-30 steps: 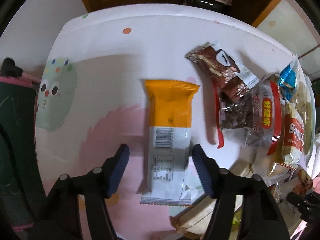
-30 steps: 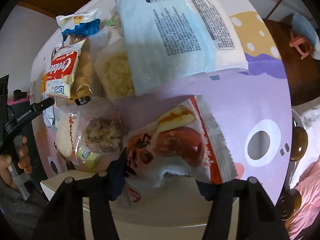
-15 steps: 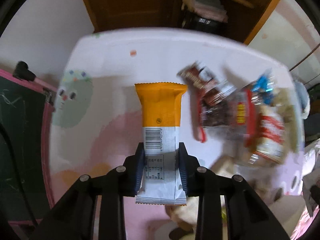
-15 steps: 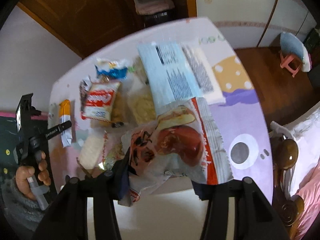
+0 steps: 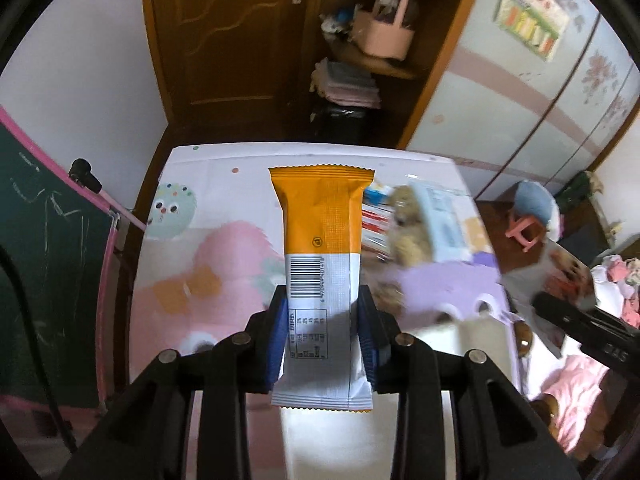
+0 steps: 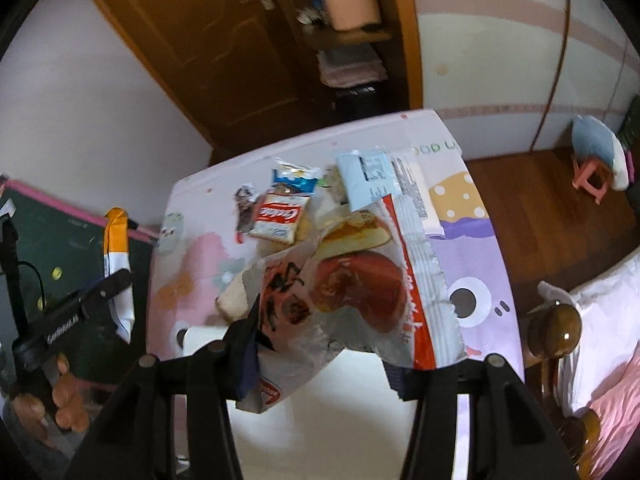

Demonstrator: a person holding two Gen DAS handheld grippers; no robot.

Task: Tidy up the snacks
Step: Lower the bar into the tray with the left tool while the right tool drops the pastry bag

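My left gripper (image 5: 322, 334) is shut on an orange and white snack bar (image 5: 322, 248) and holds it high above the table. The bar also shows in the right wrist view (image 6: 116, 256), off the table's left edge. My right gripper (image 6: 326, 344) is shut on a red and white pastry bag (image 6: 352, 292), lifted above the table. Several snacks stay on the table: a red and white cracker pack (image 6: 280, 216), a blue and white bag (image 6: 294, 178), a brown wrapper (image 6: 244, 208) and a large pale blue pack (image 6: 370, 178).
The low table (image 6: 472, 248) has a cartoon cover. A white box (image 6: 352, 420) sits at its near edge. A green chalkboard (image 5: 44, 248) stands on the left. A wooden door and shelves are behind. A pink stool (image 6: 592, 176) and a bed (image 6: 600, 340) are on the right.
Both grippers have risen well above the table with their snacks. The left gripper went from open around the bar on the table to shut on it and lifted it.
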